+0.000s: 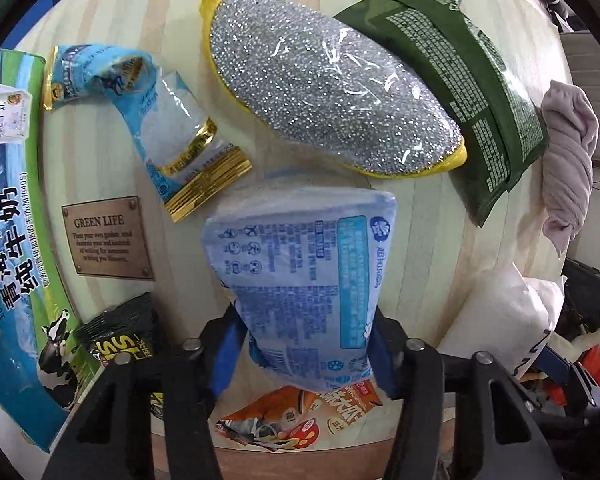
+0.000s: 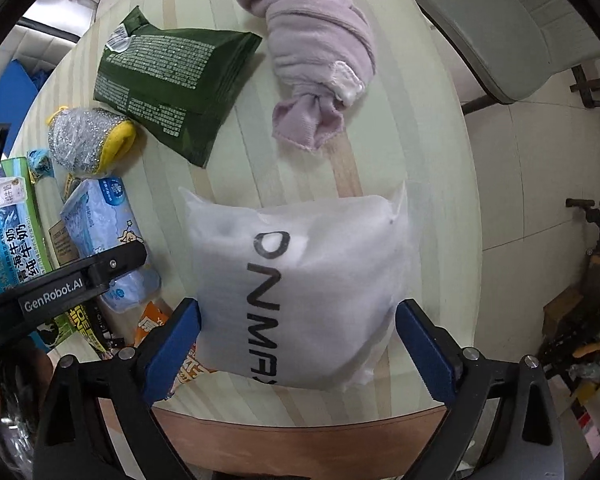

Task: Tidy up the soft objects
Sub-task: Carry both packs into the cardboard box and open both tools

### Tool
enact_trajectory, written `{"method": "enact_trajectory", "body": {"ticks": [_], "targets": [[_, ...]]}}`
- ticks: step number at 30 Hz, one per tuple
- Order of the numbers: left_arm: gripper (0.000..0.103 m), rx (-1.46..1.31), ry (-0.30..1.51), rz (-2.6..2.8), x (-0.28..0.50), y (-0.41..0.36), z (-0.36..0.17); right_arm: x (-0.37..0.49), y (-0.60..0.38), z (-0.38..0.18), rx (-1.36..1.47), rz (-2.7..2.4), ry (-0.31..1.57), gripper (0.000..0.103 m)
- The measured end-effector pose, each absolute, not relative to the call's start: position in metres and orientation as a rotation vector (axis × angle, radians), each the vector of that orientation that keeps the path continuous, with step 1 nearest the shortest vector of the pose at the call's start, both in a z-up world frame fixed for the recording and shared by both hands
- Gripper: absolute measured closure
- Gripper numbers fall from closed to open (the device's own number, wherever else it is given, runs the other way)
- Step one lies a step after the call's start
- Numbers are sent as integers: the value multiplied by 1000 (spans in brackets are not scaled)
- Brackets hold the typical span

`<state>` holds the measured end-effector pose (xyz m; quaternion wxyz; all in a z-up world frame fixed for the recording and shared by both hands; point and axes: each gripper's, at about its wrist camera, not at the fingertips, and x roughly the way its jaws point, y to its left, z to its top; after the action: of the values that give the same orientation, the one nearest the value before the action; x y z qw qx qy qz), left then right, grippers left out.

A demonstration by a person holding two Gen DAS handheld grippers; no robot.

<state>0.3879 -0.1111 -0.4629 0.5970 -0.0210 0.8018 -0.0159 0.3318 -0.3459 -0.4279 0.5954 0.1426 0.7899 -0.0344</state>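
Note:
My left gripper (image 1: 304,344) is shut on a light blue tissue pack (image 1: 300,280) and holds it above the table; the pack also shows in the right wrist view (image 2: 100,232). My right gripper (image 2: 300,344) has its blue pads on both sides of a white soft bag with black letters (image 2: 296,276), which rests on the table; the bag also shows in the left wrist view (image 1: 500,320). A silver scouring sponge with yellow edge (image 1: 332,96), a dark green pouch (image 1: 460,92) and a lilac knotted cloth (image 2: 316,52) lie further back.
A blue and gold sachet (image 1: 172,132), a milk carton box (image 1: 8,240), a black snack bag (image 1: 120,336) and an orange snack bag (image 1: 300,416) lie at the left and front. A brass plaque (image 1: 108,238) is fixed on the round table (image 2: 440,184). A grey chair (image 2: 500,28) stands at the right.

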Motion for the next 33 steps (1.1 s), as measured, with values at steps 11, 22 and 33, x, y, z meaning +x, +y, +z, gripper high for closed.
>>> {"method": "enact_trajectory", "body": {"ticks": [11, 22, 33], "targets": [[62, 23, 1785, -10, 367, -126, -429, 321, -323, -431, 229, -122, 1836, 0], [62, -66, 1653, -61, 333, -104, -341, 283, -327, -364, 324, -69, 1722, 29], [62, -165, 1504, -73, 305, -14, -230, 283, -238, -250, 371, 223, 1541, 29]]}}
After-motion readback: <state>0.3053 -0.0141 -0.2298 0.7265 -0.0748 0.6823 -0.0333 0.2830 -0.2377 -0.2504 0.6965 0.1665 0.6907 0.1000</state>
